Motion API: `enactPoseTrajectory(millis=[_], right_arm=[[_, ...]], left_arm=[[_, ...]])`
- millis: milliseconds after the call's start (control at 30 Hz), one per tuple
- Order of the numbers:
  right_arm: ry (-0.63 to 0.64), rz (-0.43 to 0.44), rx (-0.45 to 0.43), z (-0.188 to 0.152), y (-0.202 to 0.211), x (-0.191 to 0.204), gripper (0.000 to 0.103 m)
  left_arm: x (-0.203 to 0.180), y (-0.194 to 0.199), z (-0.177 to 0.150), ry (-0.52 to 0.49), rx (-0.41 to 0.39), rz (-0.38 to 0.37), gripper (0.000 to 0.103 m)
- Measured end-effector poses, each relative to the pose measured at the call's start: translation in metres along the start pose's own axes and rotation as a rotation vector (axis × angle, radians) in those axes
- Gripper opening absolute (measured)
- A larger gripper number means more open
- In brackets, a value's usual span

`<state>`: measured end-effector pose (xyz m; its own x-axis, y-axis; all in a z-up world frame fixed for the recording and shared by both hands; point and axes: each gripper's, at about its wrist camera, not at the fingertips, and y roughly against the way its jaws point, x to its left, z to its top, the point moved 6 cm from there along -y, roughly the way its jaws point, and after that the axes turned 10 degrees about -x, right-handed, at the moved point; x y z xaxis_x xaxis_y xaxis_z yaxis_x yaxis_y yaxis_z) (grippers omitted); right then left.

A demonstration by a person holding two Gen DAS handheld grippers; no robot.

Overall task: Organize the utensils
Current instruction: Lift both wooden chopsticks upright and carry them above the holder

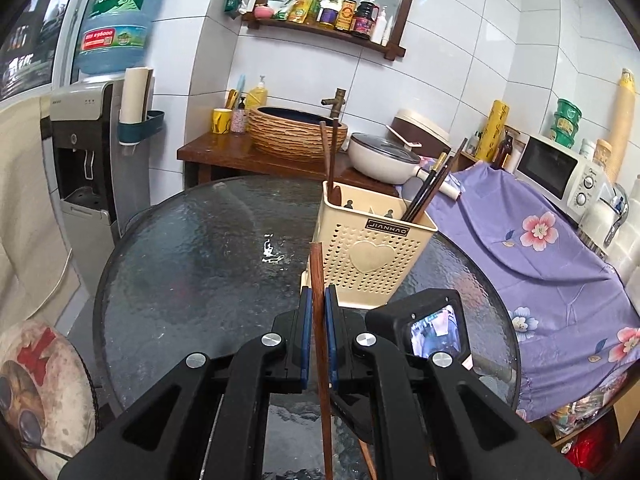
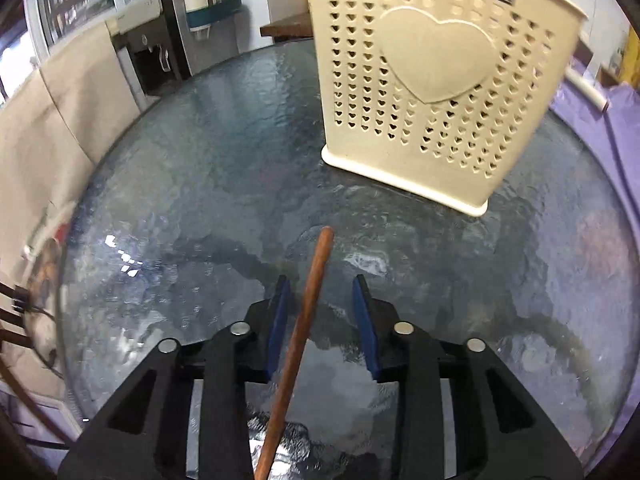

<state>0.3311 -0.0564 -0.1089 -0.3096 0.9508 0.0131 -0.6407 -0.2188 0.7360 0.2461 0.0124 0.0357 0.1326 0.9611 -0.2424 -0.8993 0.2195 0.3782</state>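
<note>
My left gripper (image 1: 319, 294) is shut on a reddish-brown wooden chopstick (image 1: 317, 268) that stands nearly upright between its blue pads. Just behind it to the right stands a cream perforated utensil holder (image 1: 372, 256) with a heart on its front. Brown wooden utensils (image 1: 330, 152) stand in its back left compartment and dark chopsticks (image 1: 428, 188) lean in its right one. In the right wrist view my right gripper (image 2: 321, 288) is open over the glass table (image 2: 180, 200). A brown wooden stick (image 2: 308, 312) runs between its jaws without touching either pad, and the holder (image 2: 432, 80) stands close ahead.
The round glass table (image 1: 192, 260) is bare on its left half. Behind it are a wooden counter with a woven basin (image 1: 296, 132) and a white pan (image 1: 384, 156). A water dispenser (image 1: 84, 152) stands left, a purple floral cloth (image 1: 540, 248) and a microwave (image 1: 560, 168) right.
</note>
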Motion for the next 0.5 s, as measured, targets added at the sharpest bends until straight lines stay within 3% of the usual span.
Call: enactPoseTrajectory(millis=[167,267,500], right_arm=[[0.037,-0.012,0.011,0.006,-0.005,0.007,0.010],[0.057,-0.014,-0.002,0.005,-0.005,0.009,0.008],[-0.033,0.043,-0.082,0.010,0.018,-0.015,0.007]], left_arm=[[0.000,-0.001,-0.001,0.002,0.000,-0.004,0.007],[0.000,-0.002,-0.001,0.001,0.003,-0.006,0.007],[-0.004,-0.006,-0.001,-0.002,0.010,-0.015,0.007]])
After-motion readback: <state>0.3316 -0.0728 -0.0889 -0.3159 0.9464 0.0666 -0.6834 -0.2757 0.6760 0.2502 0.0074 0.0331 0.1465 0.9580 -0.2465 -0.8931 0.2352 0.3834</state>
